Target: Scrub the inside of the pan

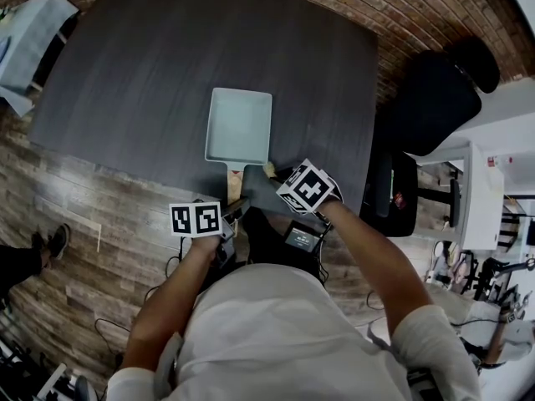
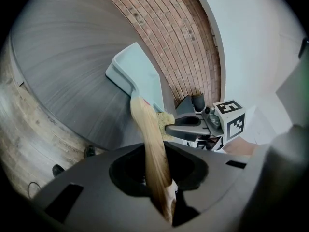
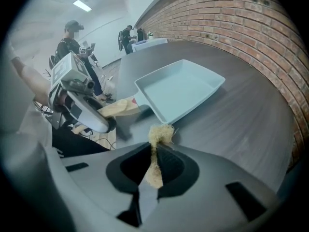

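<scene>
Head view: a shallow, rectangular, pale blue-green pan [image 1: 239,128] lies near the near edge of the dark surface [image 1: 142,65], its wooden handle [image 1: 237,176] pointing at the person.

Left gripper view: the left claw [image 2: 155,178] is clamped on the handle, steadying the pan.

Right gripper view: the right claw [image 3: 153,166] pinches a tan fibrous scrubber [image 3: 161,134] just outside the pan's near rim. Scrubbing seems not yet begun; next, the scrubber must clear the rim and press onto the bare, clean-looking floor.
</scene>
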Demonstrator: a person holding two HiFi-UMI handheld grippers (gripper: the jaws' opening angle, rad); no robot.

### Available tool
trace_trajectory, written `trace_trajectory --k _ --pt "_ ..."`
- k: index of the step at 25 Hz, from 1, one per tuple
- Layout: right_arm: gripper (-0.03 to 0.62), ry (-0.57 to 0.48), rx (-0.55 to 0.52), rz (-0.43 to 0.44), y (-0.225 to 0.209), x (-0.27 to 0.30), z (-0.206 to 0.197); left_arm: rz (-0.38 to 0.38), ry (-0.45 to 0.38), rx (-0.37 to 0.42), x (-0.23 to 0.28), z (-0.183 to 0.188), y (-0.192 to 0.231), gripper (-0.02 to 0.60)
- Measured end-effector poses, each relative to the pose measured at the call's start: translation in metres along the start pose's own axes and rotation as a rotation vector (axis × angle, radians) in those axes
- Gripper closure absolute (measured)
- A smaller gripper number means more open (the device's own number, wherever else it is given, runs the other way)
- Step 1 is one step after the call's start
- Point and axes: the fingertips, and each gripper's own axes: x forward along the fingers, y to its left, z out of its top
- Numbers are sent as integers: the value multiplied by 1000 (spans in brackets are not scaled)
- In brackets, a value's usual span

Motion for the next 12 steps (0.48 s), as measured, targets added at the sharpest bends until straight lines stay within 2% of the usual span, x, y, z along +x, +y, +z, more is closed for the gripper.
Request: trace_trajectory --k 5,12 --pt "554 -14 -67 30 24 -1 8 -6 -5 -7 0 0 0 502" --pt "554 15 -122 -37 25 13 29 -5 2 -5 -1 -2 0 505"
